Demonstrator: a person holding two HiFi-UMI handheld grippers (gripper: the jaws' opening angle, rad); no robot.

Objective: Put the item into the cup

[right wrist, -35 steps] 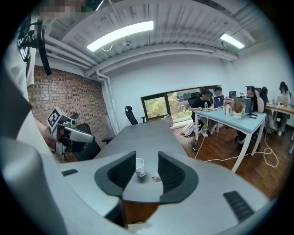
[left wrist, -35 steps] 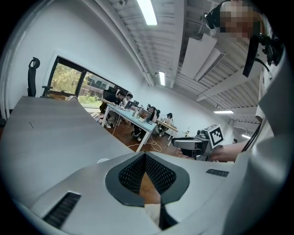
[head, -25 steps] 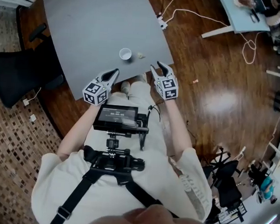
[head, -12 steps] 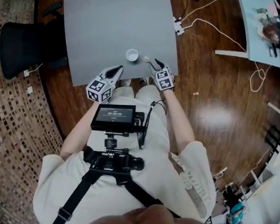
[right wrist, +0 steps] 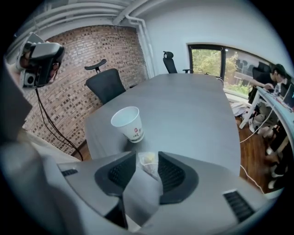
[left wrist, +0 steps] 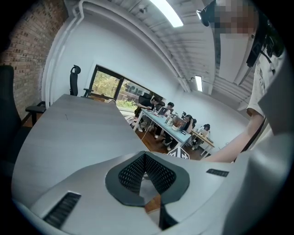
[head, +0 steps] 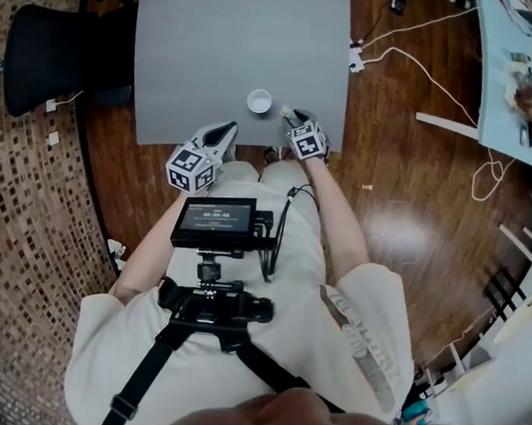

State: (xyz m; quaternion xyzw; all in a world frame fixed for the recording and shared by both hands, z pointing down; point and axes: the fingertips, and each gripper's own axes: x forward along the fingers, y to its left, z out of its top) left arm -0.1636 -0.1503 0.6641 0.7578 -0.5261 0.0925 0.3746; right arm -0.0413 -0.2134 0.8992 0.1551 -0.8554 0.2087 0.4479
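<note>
A white paper cup (head: 259, 100) (right wrist: 128, 122) stands upright on the grey table (head: 234, 30) close to its near edge. Just right of it lies the item (head: 285, 112) (right wrist: 147, 160), a small yellowish piece in clear wrap. My right gripper (head: 293, 118) (right wrist: 147, 155) is open, with its jaws on either side of the item, which rests on the table. My left gripper (head: 227, 131) (left wrist: 145, 157) hangs over the table's near edge, left of the cup. Its jaw tips meet with nothing between them.
A black office chair (head: 55, 44) stands at the table's left side. A white power strip with cables (head: 356, 56) lies on the wooden floor to the right. A second desk (head: 515, 80) with clutter is at the far right. People sit at desks (left wrist: 177, 121) in the background.
My right gripper has moved forward over the table edge until its jaws reached the item. The left gripper has stayed by the table's near edge. The head view has swung round.
</note>
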